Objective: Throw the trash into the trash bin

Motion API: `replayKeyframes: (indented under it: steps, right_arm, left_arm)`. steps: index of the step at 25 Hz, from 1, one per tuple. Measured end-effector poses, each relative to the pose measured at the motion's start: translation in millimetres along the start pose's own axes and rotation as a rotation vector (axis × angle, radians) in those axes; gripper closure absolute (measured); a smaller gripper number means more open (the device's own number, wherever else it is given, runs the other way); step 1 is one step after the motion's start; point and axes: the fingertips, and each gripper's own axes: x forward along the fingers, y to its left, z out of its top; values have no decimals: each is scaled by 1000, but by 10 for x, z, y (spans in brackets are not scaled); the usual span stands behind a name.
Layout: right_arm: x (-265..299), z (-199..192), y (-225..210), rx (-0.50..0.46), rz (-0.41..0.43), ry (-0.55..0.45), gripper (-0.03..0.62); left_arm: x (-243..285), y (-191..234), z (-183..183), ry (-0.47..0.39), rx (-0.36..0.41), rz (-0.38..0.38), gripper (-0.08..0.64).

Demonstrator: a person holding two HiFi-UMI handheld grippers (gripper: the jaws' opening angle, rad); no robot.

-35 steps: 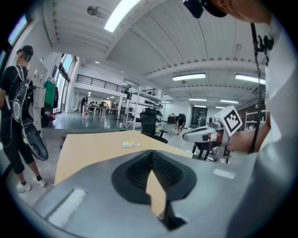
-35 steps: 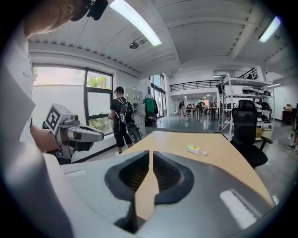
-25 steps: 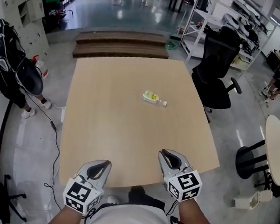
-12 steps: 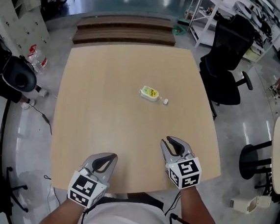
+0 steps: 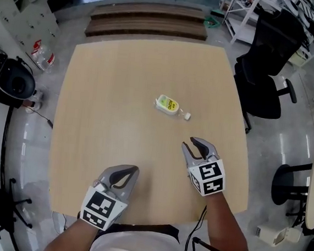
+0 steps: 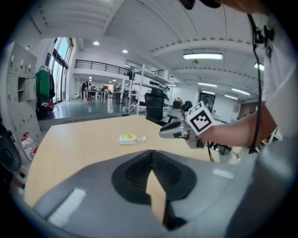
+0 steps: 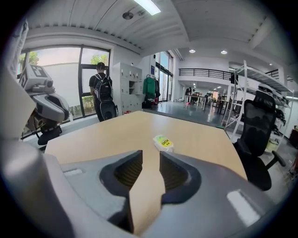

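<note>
Bottle (image 5: 170,106) lies on its side mid-table (image 5: 102,117); left claw (image 5: 126,171) is closed and empty, while right claw (image 5: 198,145), nearer the bottle, is opening with nothing between its jaws.

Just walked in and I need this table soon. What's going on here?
A person holds a gripper in each hand over the near edge of a wooden table. The only thing on it is a small plastic bottle lying on its side, untouched. The right gripper points toward it with its jaws opening and nothing between them; the left gripper is shut and empty. Nothing has been picked up yet.
</note>
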Motion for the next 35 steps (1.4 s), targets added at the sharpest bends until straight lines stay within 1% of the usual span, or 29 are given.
replayKeyframes:
  steps: [2, 4, 10, 12, 14, 17, 22, 24, 26, 29, 31, 35]
  right_arm:
    - [158, -49, -109, -35, 20, 21, 471]
    - [310, -93, -219, -75, 40, 44, 451]
    - [725, -150, -484, -218, 58, 118, 449]
    - [847, -159, -516, -286, 66, 151, 449]
    - [969, -177, -539, -342, 80, 180, 428]
    - [1123, -235, -599, -421, 106, 218, 416]
    - [1337, -348, -575, -551, 193, 307, 413]
    - [1388, -407, -578, -594, 207, 339, 413]
    - [1430, -443, -590, -616, 213, 356, 413]
    - [1476, -504, -597, -620, 222, 376, 413]
    - [1495, -538, -593, -611, 223, 381, 414]
    - [1491, -524, -572, -574, 220, 365, 440]
  left_arm:
    - [73, 4, 9, 10, -4, 3, 552]
    - [134, -4, 10, 22, -9, 3, 552]
    - [306, -45, -75, 68, -26, -6, 552]
    - [326, -48, -76, 74, -41, -13, 552]
    - [341, -67, -72, 76, -49, -22, 552]
    - [375, -129, -79, 89, -45, -33, 552]
    - [364, -137, -127, 107, -62, -34, 552]
    - [351, -141, -155, 115, -67, -33, 552]
    - [345, -141, -178, 121, -72, -33, 552]
    - [350, -147, -197, 124, -82, -35, 552]
    - [351, -154, -207, 126, -84, -37, 552]
    - [333, -138, -197, 121, -97, -38, 552]
